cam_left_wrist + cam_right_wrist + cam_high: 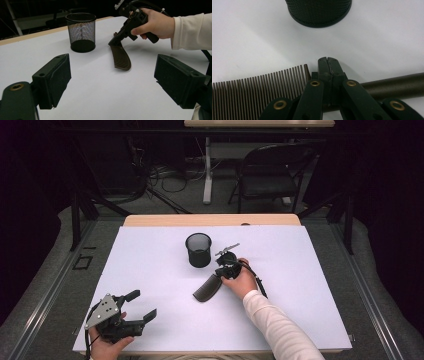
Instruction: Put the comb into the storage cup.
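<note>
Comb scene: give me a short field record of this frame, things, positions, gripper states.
surface: white table
comb: dark brown, lying flat, in front of the cup
mesh pen cup: black, upright, apart from the comb
right gripper: jaws shut on the comb, between its teeth and its handle
left gripper: jaws open, holding nothing, at the near left of the table
contact: comb rests on the table

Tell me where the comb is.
In the high view the comb lies mid-table, just in front of the mesh cup, with the right gripper shut on it.
</note>
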